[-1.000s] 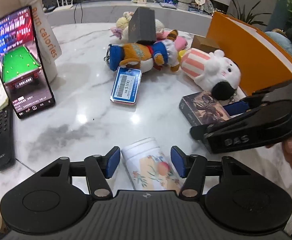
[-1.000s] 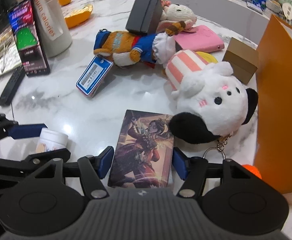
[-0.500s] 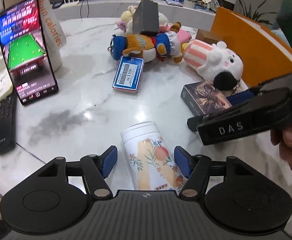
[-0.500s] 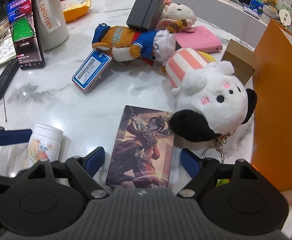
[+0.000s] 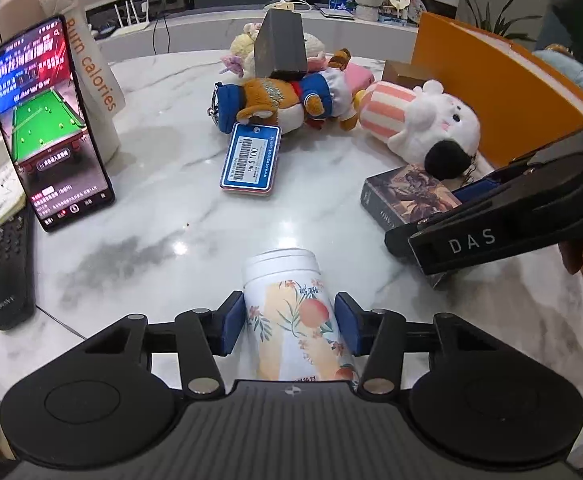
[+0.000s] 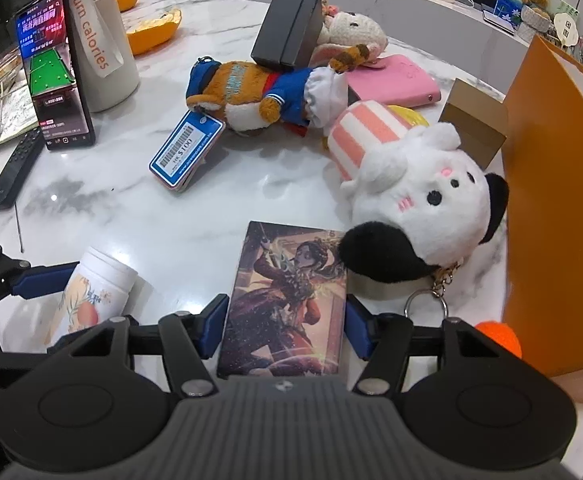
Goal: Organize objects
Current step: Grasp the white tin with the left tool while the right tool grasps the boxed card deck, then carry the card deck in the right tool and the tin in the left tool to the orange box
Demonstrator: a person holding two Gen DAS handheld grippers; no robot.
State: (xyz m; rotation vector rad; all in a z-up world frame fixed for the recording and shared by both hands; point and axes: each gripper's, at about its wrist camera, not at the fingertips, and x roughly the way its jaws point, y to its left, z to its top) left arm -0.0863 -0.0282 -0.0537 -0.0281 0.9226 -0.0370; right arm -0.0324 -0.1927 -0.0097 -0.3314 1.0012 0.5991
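Bottle (image 5: pixel 91 60) reads "Burn calories", tag (image 5: pixel 251 158) "HK $100", remote (image 5: pixel 11 272) perhaps "SONY".

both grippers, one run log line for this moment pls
left gripper: closing on floral tin | right gripper: closing on illustrated box | both on marble table

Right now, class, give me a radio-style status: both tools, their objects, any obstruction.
Left tool closing on peach-print canister. Right tool closing on illustrated box. White plush's black ear overlaps box corner.
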